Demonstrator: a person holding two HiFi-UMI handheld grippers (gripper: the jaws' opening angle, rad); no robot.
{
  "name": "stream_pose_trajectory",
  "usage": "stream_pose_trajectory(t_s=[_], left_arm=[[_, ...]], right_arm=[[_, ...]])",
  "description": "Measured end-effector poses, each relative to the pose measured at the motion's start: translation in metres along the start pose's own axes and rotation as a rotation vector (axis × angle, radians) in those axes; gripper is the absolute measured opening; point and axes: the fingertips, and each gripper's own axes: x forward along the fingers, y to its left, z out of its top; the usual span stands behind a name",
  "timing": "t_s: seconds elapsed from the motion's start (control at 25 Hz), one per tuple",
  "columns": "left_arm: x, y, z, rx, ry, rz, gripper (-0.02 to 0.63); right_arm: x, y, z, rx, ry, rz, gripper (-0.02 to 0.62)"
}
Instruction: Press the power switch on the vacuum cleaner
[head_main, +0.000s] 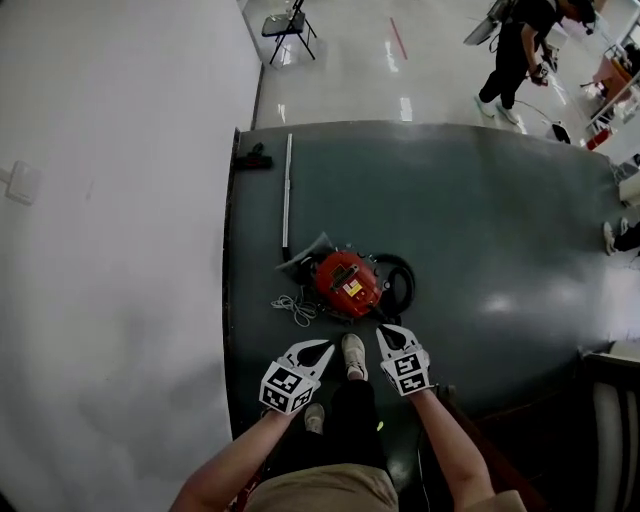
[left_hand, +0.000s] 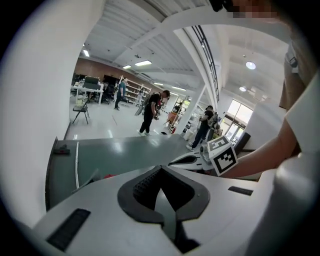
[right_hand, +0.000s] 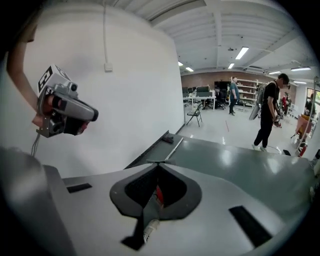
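Note:
The red vacuum cleaner (head_main: 346, 282) lies on a dark green mat (head_main: 480, 220), just ahead of the person's feet, with a black hose (head_main: 402, 281) coiled at its right. Both grippers hang above the mat short of it, touching nothing. My left gripper (head_main: 322, 347) is shut and empty, below and left of the vacuum. My right gripper (head_main: 384, 331) is shut and empty, below and right of it. In the left gripper view the jaw tips (left_hand: 159, 168) meet. The right gripper view shows its tips (right_hand: 159, 163) together, with red vacuum (right_hand: 158, 193) behind the jaws.
A metal wand (head_main: 287, 194) and a black floor brush (head_main: 255, 157) lie on the mat's far left by the white wall (head_main: 120, 200). A loose cord (head_main: 294, 308) lies left of the vacuum. The person's shoe (head_main: 353, 355) is between the grippers. A chair (head_main: 290, 24) and people (head_main: 515, 50) stand farther off.

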Motion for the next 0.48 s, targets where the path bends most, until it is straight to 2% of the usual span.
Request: stream_pose_trajectory(t_s=[0.24,0.48], left_arm=[[0.068,0.062,-0.034,-0.05,0.1,0.058,0.005],[0.108,0.11,-0.068,-0.032,0.21,0.097,0.005]], right_arm=[[0.11,-0.031,-0.074,-0.016,0.155,0.041,0.011],[0.193,-0.055,-0.131,-0.038,0.276,0.06,0.011]])
